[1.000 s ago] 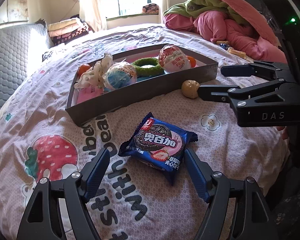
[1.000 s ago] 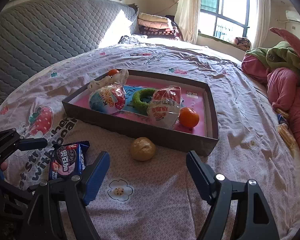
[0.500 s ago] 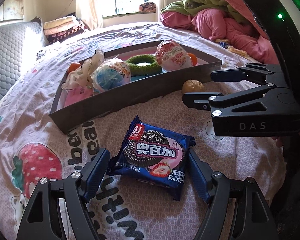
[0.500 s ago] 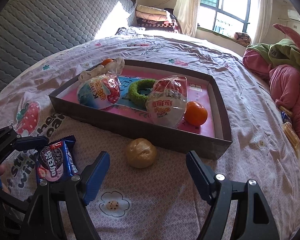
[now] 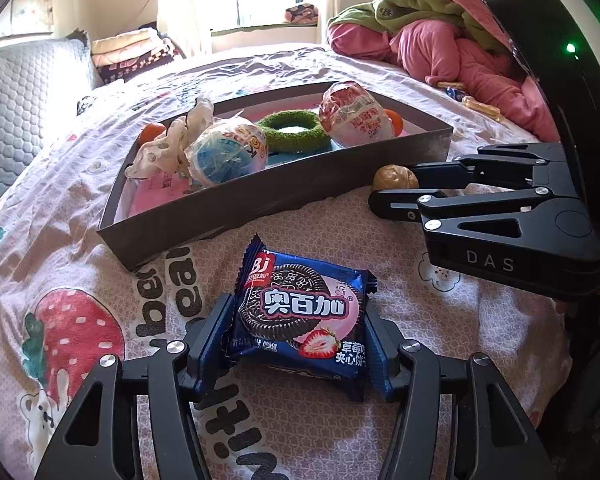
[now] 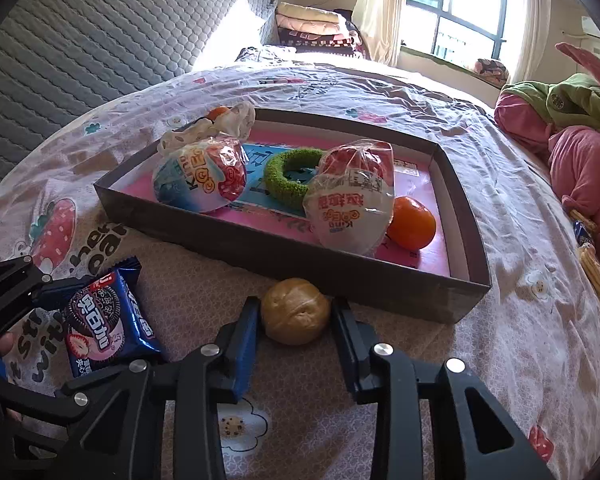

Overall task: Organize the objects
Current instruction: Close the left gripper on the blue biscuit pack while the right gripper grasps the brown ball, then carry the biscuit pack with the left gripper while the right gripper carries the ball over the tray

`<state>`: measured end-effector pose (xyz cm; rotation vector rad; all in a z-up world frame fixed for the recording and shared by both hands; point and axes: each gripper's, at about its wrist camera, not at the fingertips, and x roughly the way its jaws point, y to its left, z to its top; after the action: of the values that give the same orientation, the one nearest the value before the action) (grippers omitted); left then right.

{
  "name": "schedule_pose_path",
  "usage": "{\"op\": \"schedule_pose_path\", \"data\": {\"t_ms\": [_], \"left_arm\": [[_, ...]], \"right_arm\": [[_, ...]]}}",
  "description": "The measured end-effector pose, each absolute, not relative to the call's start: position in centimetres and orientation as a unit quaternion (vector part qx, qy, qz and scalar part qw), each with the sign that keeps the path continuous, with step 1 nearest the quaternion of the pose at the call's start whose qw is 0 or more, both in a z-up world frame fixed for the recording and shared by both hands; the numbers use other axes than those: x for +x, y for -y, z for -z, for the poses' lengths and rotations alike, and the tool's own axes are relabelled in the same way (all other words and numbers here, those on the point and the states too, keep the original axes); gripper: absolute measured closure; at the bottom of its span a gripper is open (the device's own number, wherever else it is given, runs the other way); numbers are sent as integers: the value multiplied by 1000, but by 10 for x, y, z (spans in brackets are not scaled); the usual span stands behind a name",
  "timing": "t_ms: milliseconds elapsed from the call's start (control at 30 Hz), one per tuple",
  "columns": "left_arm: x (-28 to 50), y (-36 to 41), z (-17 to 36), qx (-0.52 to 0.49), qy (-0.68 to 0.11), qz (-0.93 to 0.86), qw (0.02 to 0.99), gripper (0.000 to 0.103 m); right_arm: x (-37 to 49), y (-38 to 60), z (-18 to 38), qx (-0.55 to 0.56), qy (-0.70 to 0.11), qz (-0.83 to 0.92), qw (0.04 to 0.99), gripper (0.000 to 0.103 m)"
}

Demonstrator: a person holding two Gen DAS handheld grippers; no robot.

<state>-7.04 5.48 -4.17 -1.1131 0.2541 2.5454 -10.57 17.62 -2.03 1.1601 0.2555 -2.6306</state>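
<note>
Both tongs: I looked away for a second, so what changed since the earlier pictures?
Both moved in and have just been closing: the left tongs now pinch the biscuit packet, the right tongs sit against the walnut. Both things are on the bedsheet; the tray and its contents stayed put.

My left gripper (image 5: 298, 340) has just been closing and its blue pads now press both sides of the cookie packet (image 5: 302, 316) lying on the strawberry-print bedsheet (image 5: 72, 320). Ahead sits the dark tray (image 5: 260, 196). To the right, my right gripper (image 5: 392, 196) flanks the walnut (image 5: 394, 178) beside the tray
</note>
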Motion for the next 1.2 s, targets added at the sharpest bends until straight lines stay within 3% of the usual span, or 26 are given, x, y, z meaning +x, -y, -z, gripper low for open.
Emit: {"op": "schedule_pose_path", "data": {"t_ms": [733,1200], "left_arm": [[-101,-7,-30,-335,-49,-937,89,43],[-152,14,-28,-349,-19,-935,56,43]], "right_arm": [[-94,-184,-58,294,-79,945,121,68],[-123,-169,-67,279,-82,949,125,68]]}}
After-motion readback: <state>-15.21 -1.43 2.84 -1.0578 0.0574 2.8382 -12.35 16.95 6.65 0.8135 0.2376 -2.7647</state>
